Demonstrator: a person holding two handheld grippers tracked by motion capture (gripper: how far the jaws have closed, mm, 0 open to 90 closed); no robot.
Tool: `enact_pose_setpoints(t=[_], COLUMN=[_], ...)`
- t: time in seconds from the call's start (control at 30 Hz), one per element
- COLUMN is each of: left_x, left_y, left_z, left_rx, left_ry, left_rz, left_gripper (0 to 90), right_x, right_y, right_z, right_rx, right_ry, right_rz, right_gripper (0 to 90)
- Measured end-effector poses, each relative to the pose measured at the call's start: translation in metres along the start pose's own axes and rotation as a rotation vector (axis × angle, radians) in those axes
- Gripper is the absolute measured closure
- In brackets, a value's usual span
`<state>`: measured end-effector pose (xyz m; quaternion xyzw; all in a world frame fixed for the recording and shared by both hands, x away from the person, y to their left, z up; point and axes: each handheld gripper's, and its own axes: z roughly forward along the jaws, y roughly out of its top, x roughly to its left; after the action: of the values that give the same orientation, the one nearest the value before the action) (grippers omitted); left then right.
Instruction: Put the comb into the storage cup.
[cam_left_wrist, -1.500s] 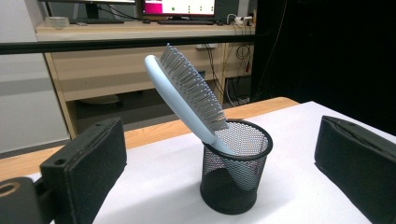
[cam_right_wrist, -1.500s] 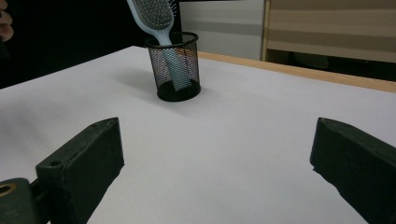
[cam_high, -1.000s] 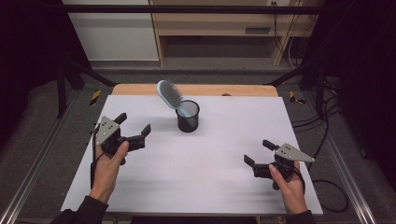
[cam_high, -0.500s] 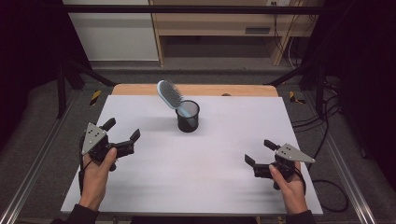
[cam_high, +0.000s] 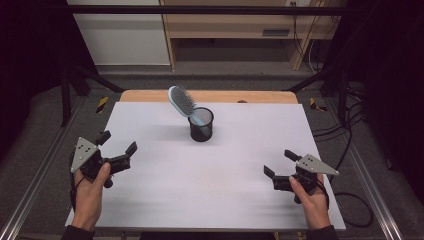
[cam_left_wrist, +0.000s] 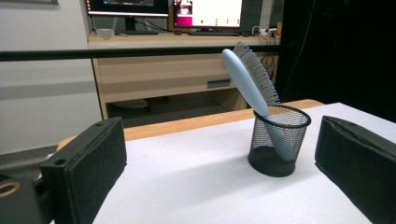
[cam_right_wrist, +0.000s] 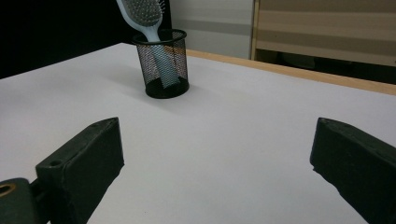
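bare table (cam_high: 200, 175) between claws, mesh cup (cam_high: 201, 125) with hairbrush (cam_high: 181, 100) standing mid-far

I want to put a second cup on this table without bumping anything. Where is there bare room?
The white table is bare between the left claw and the right claw, in front of the mesh cup. Both far corners beside the cup are bare too. Only the cup's spot is tight, with the hairbrush leaning out leftward.

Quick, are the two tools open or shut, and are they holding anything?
Left tool: open, holding nothing.
Right tool: open, holding nothing.
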<state>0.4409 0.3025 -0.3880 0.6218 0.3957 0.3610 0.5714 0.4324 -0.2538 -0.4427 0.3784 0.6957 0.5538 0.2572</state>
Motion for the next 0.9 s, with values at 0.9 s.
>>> enact_pose_setpoints(t=[0.9], left_x=[0.016], left_y=[-0.027], left_z=[-0.022], left_rx=[0.004], left_ry=[-0.013], left_rz=[0.022], left_gripper=[2.9], right_x=[0.0], right_y=[-0.004], right_z=[0.0], right_rx=[-0.015], right_ry=[-0.009], right_rz=[-0.042], right_gripper=[3.0])
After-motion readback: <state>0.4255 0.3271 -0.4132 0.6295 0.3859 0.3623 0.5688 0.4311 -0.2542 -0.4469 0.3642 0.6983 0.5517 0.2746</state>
